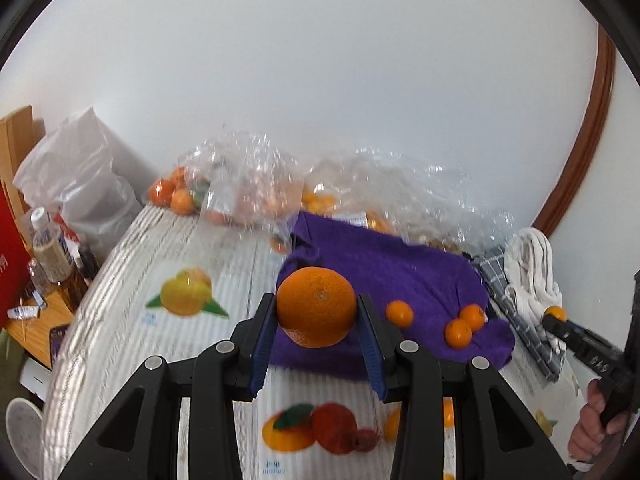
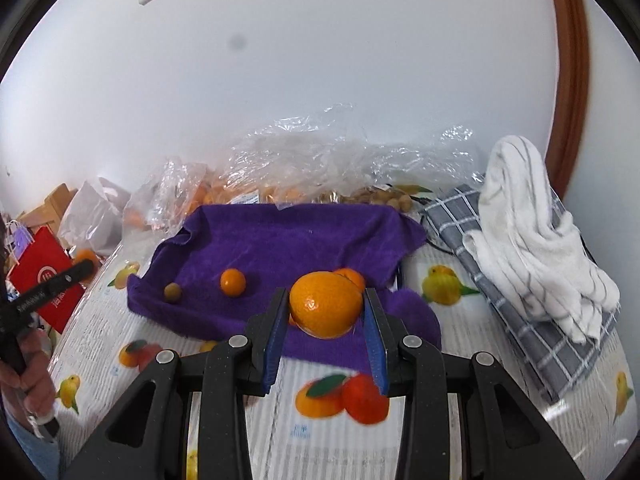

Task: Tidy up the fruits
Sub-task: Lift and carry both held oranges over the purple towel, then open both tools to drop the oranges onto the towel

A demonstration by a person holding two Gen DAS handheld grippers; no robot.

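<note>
My left gripper [image 1: 316, 314] is shut on a large orange [image 1: 316, 306], held above the near edge of a purple towel [image 1: 384, 264]. Three small oranges lie on the towel's right part, one of them here [image 1: 399, 313]. My right gripper [image 2: 326, 312] is shut on a second orange [image 2: 325, 305] over the same purple towel [image 2: 280, 240]. On the towel in this view sit a small orange [image 2: 233, 281], a small brownish fruit [image 2: 173, 292] and another orange [image 2: 354, 276] partly hidden behind the held one. A hand [image 1: 592, 428] grips the right tool at the frame's edge.
Clear plastic bags of oranges [image 1: 240, 196] and small brown fruits [image 2: 380, 196] line the wall behind the towel. A white striped cloth [image 2: 532, 236] lies on a grey checked cloth [image 2: 560, 352] at the right. Bottles [image 1: 48, 248] and a red bag [image 2: 44, 280] stand left of the fruit-printed tablecloth [image 2: 460, 360].
</note>
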